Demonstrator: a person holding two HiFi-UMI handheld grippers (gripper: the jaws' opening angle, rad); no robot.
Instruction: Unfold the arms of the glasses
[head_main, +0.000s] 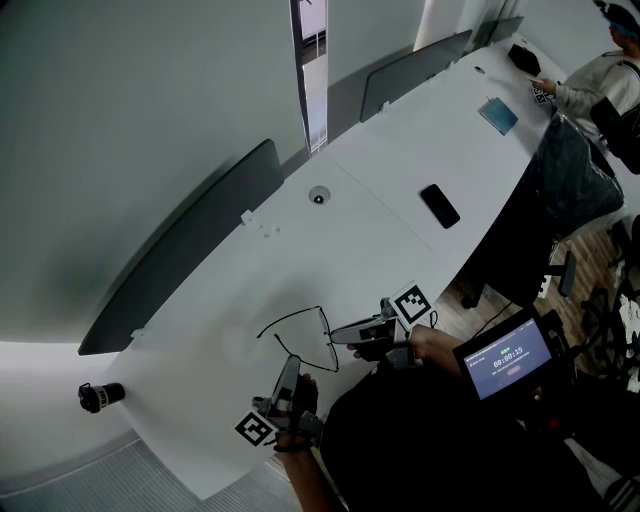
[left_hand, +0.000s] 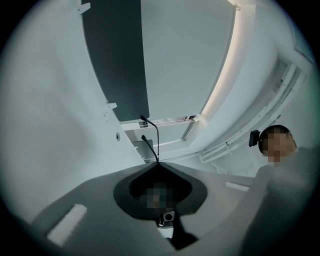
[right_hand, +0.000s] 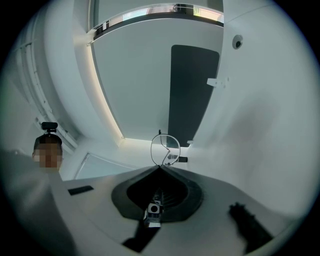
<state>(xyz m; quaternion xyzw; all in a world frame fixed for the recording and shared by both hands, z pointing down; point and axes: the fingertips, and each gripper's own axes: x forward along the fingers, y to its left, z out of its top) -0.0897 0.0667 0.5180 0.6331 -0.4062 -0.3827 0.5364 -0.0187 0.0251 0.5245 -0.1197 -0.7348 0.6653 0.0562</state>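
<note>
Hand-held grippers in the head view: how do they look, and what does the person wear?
The left grey hand-held gripper and the right grey hand-held gripper each have two tapering jaws and a white cube with black square markers: left cube, right cube. The person wears black clothing.

On the long white tabletop (head_main: 380, 170), the thin black wire-framed glasses (head_main: 303, 333) are at the near edge. The left gripper (head_main: 291, 365) is at their 6 o'clock and the right gripper (head_main: 338, 336) at their 3 o'clock, each pinching the frame. From the glasses, the small round cable grommet (head_main: 319, 196) lies at 12 o'clock. The flat black phone (head_main: 440, 206) and, farther off, the blue rectangular notebook (head_main: 497, 115) lie near 1 o'clock. The short black cylinder (head_main: 100, 396) lies at 9 o'clock by the table's edge. The dark grey divider panel (head_main: 190, 255) stands along the far side.
</note>
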